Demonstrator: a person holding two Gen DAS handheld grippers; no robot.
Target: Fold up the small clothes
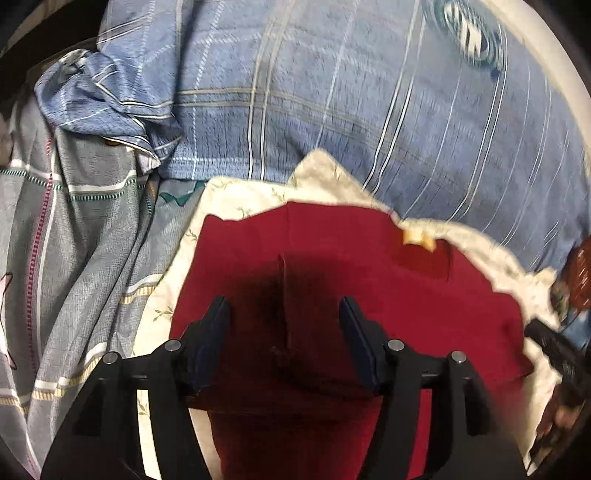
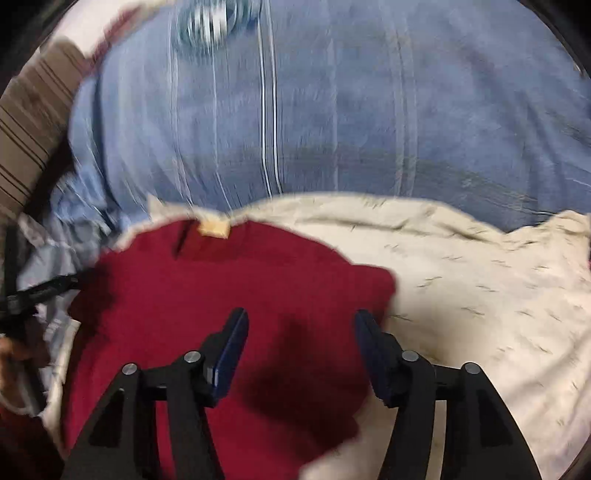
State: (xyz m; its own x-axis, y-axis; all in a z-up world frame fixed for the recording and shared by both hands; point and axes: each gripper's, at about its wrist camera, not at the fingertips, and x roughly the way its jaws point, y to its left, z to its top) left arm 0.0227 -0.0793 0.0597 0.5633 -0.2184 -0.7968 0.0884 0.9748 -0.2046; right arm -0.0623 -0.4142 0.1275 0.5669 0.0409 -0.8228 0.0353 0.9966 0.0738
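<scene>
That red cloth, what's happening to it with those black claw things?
Someone is folding a small dark red garment that lies on a cream cloth with a leaf print, on top of blue plaid bedding. The person holds a claw in each hand. The left claw and the right claw are both open above the red fabric, and neither is gripping it. The right wrist view is blurry.

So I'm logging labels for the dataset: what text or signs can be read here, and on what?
None can be read.
Round emblem on the blue plaid bedding: blurred.
Yellow tag on the red garment: too blurred to tell.
</scene>
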